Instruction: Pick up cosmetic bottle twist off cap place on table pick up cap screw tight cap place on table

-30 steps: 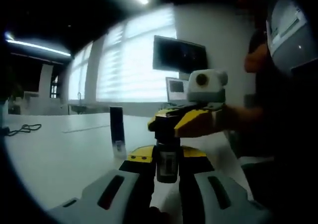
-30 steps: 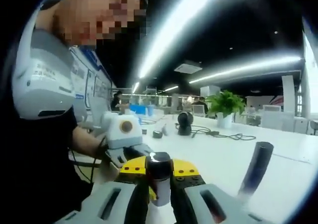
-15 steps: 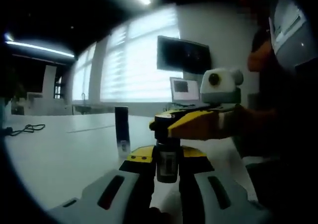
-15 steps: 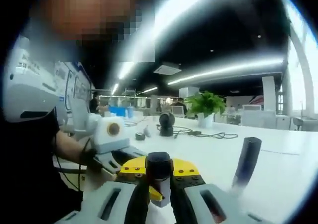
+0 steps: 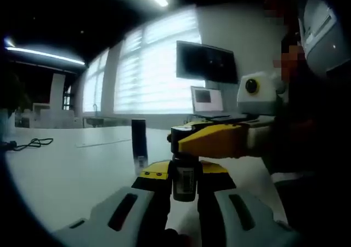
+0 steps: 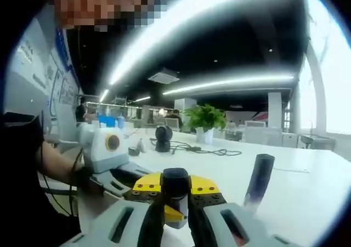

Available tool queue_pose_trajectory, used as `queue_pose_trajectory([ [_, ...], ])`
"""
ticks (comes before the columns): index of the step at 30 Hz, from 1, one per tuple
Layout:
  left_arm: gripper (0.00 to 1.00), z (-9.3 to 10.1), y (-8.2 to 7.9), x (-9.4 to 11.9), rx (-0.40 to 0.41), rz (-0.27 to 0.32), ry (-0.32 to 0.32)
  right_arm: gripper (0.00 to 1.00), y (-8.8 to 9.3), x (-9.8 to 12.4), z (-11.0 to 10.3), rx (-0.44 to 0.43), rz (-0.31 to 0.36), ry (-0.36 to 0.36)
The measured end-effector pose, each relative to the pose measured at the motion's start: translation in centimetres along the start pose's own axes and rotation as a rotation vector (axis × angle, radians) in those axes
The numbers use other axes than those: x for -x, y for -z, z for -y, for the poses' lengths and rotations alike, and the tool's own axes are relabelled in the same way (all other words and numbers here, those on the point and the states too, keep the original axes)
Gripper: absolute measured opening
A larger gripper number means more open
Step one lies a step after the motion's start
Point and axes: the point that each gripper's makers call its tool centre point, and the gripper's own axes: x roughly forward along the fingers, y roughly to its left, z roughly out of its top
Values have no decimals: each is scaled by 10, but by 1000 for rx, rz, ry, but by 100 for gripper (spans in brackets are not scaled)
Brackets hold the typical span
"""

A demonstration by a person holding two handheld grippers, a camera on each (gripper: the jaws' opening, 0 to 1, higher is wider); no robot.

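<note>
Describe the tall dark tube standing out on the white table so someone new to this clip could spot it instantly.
Start from the long white table under the ceiling light strips. Beyond the right gripper, off to its right, a slim dark tube stands alone, leaning slightly in the fisheye view. Unlike the short bottle clamped between both grippers, it is tall, free-standing and untouched.

The left gripper point(image 5: 185, 195) has grey jaws with black inserts and yellow tips, and the cosmetic bottle point(image 5: 185, 180) between them is black with a pale label carrying a barcode-like pattern. The right gripper point(image 5: 219, 140) is yellow and black. The cap point(image 6: 175, 182) is glossy black. A second bottle point(image 6: 258, 180) is dark with a clear base. The table point(image 6: 307, 192) is white, the plant point(image 6: 205, 117) green.
</note>
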Motion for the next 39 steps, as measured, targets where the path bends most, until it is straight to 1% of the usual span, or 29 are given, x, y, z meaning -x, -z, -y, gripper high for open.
queue_pose_trajectory([
  [6, 7, -2, 1, 0, -8, -3, -9, 9, 0, -1, 1, 19, -16, 75],
  [13, 7, -5, -1, 1, -18, 3, -27, 9, -1, -3, 1, 29, -10, 154],
  [17, 7, -6, 1, 1, -24, -7, -36, 8, 1, -3, 4, -5, -14, 210],
  [20, 7, -7, 1, 1, -32, -10, -42, 8, 1, -3, 4, -15, -10, 244],
  [27, 7, -6, -1, 2, -37, -10, -55, 8, 1, -4, 5, -39, -20, 300],
  [31, 7, -5, -2, 3, -53, -13, -65, 8, 2, -3, 7, -69, -18, 350],
  [36, 7, -6, -3, 3, -69, -13, -78, 8, 2, -4, 7, -68, -21, 388],
  [37, 7, -5, -3, 3, -77, -13, -81, 8, 2, -3, 8, -84, -13, 402],
  [39, 7, -6, -3, 3, -87, -17, -90, 8, 2, -4, 7, -78, -18, 411],
])
